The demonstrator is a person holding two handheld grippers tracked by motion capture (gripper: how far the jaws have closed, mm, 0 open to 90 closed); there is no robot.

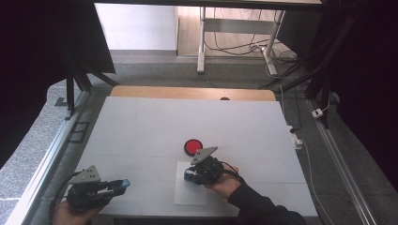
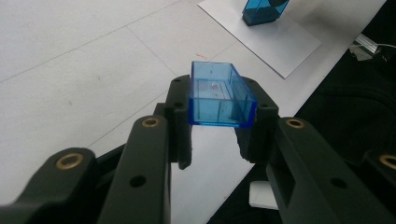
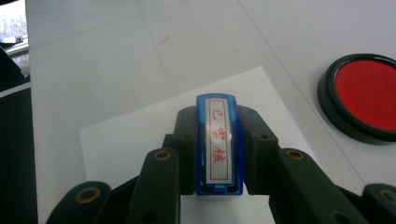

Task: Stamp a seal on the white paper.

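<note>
A white table [image 1: 155,122] with a wooden strip along its far edge stands on grey carpet, with desk legs and loose cables on the floor beyond it and dark curtains to either side.

In the right gripper view, a blue stamp [image 3: 219,144] sits clamped between the two black jaws of the right gripper [image 3: 218,149], its long white label with red characters facing up toward the camera. The jaws press against both of its long sides. Below and ahead of this gripper lies a white sheet of paper [image 3: 135,140], and ahead and to its right, on the bare table, is a round red ink pad [image 3: 366,95] in a black rim, near the paper but off it. In the high view the right gripper [image 1: 197,172] hovers over the paper [image 1: 190,194], with the red pad [image 1: 192,146] just beyond it.

The left gripper [image 2: 219,123] is closed on a clear blue cap [image 2: 220,95], an open-sided rectangular shell held by its two side walls at the jaw tips, above the table near its front edge. Ahead and to its right, the paper [image 2: 280,42] and the blue stamp [image 2: 261,11] on it are seen farther off. In the high view the left gripper [image 1: 115,187] is well apart from the right one, near the table's front left corner.
</note>
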